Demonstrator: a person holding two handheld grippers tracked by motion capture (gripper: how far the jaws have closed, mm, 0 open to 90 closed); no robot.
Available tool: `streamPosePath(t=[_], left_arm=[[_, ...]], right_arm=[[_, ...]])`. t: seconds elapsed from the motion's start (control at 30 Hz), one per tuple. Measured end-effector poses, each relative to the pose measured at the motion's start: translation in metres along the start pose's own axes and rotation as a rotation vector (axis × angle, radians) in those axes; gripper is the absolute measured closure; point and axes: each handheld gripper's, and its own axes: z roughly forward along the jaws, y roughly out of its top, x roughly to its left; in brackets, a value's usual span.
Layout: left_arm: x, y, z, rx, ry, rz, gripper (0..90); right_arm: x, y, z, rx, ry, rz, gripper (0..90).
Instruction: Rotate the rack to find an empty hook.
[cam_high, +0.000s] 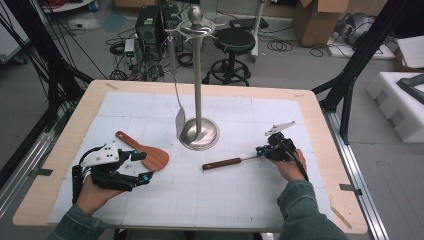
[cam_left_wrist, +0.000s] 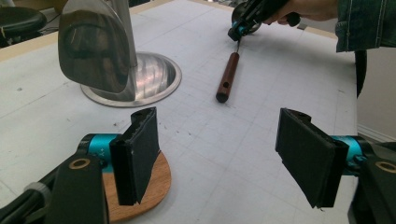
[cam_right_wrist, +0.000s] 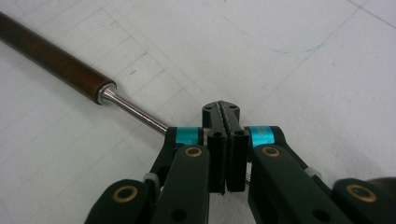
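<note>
On the pale wooden table (cam_high: 60, 165) covered by a white gridded mat (cam_high: 225, 190), a tall silver metal utensil stand (cam_high: 198, 100) rises from its round base at the centre, with a steel spatula (cam_high: 178, 107) hanging from its top beside the pole. The person's left hand (cam_high: 92, 192) rests low at the near left, holding the left gripper (cam_high: 142, 167) level with its jaws wide apart and nothing between them; just beyond its left jaw lies a flat wooden spatula (cam_high: 147, 152) on the mat. The right hand (cam_high: 290, 167) sits at the near right, its right gripper (cam_high: 260, 151) pointing left with jaws closed together on the thin metal shaft of a long utensil with a dark brown wooden handle (cam_high: 222, 163). That utensil lies flat between the stand and the right hand, its long axis running left to right, the handle end toward the left hand.
</note>
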Motion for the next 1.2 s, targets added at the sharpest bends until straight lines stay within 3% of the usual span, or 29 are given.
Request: streamPosePath(t=[0.43,1.2], left_arm=[[0.000,0.000,0.000,0.004,-0.002,0.001,30.5],[0.000,0.000,0.002,0.004,-0.004,0.002,30.5]], right_arm=[[0.003,-0.004,-0.003,0.009,0.009,0.007,90.0],[0.017,-0.015,-0.010,0.080,0.009,-0.058,90.0]])
